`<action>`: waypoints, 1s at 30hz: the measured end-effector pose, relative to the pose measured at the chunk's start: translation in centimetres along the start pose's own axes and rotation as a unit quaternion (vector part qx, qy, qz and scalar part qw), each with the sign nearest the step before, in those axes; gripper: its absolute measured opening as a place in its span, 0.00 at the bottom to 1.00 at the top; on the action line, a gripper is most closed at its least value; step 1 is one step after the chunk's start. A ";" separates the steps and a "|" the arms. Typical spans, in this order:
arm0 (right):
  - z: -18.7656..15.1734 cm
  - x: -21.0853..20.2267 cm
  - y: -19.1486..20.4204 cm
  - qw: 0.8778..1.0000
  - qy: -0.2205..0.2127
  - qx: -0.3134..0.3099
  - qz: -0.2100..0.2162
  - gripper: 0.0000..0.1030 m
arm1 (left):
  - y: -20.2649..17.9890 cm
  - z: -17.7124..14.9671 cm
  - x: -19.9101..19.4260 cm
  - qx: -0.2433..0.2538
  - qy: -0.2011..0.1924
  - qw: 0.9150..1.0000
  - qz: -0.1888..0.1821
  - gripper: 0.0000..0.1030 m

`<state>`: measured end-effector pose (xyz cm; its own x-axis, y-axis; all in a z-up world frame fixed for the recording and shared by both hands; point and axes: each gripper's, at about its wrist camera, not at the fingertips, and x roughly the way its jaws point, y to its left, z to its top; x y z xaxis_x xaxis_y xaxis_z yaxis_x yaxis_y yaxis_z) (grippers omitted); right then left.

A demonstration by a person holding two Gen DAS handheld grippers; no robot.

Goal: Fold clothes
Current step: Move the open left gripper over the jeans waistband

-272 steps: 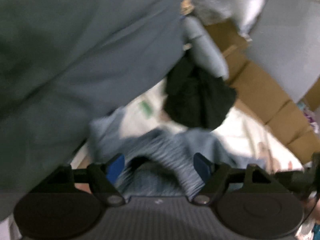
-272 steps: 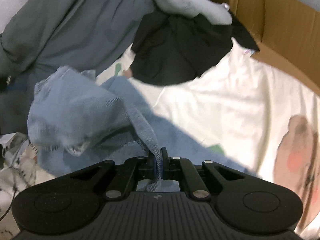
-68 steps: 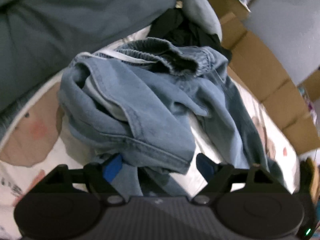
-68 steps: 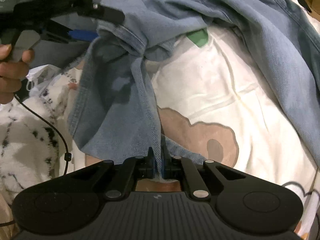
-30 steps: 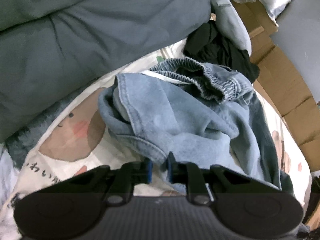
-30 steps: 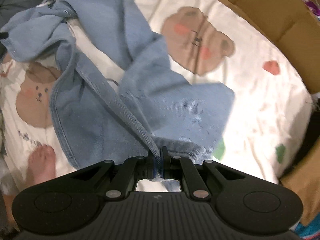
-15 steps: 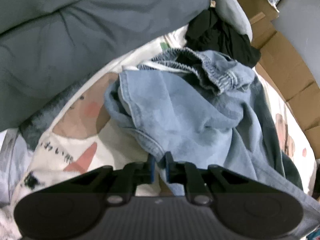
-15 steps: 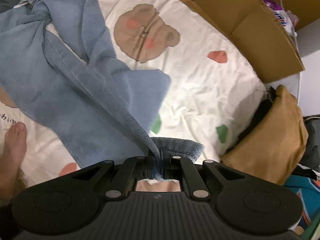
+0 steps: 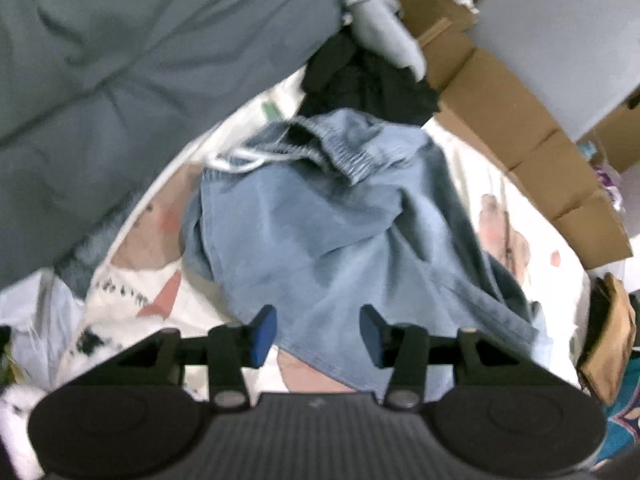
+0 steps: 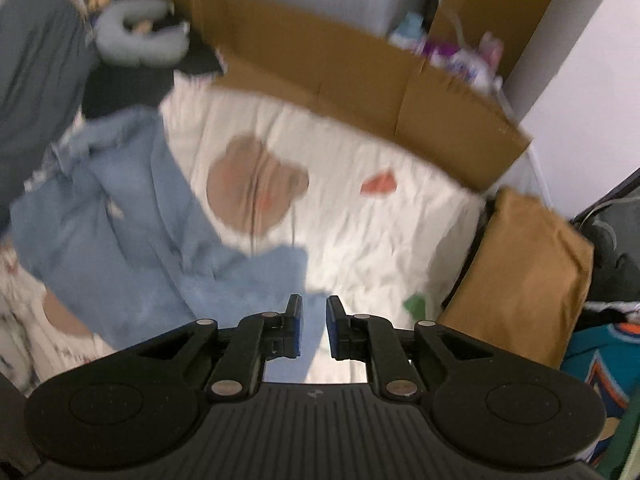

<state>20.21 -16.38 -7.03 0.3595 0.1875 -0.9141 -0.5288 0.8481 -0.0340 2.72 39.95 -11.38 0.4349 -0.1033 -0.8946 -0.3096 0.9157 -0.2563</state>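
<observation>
Denim jeans (image 9: pixel 320 240) lie rumpled mid-frame on the bed (image 10: pixel 380 232), folding barely begun, left tool (image 9: pixel 316 330) and right tool (image 10: pixel 313 320) both opening, empty.

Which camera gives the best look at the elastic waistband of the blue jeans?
The left wrist view: the gathered elastic waistband of the jeans sits near mid-frame with its ruffles visible. In the right wrist view the jeans lie blurred at the left edge, and the waistband cannot be made out.
</observation>
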 end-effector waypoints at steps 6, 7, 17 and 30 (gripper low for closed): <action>2.0 -4.8 -0.6 0.997 -0.064 0.028 0.031 0.46 | -1.5 0.8 -3.7 0.004 -0.031 1.000 0.007 0.61; 2.0 -5.1 -0.6 0.996 -0.070 0.034 0.041 0.46 | -1.6 0.9 -4.1 0.005 -0.029 0.999 0.012 0.61; 2.6 -5.2 0.9 0.990 -0.097 0.039 0.100 0.71 | -2.3 2.8 -7.2 0.045 -0.057 0.997 0.027 0.64; 2.9 -0.5 7.9 0.986 -0.141 -0.006 0.090 0.71 | 3.1 5.8 -4.6 -0.005 -0.069 0.997 0.038 0.65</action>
<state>18.05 -8.32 -5.68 0.4570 0.4659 -0.7577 -0.6114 0.7832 0.1128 4.66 45.56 -5.90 0.5218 0.0204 -0.8528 -0.3537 0.9149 -0.1946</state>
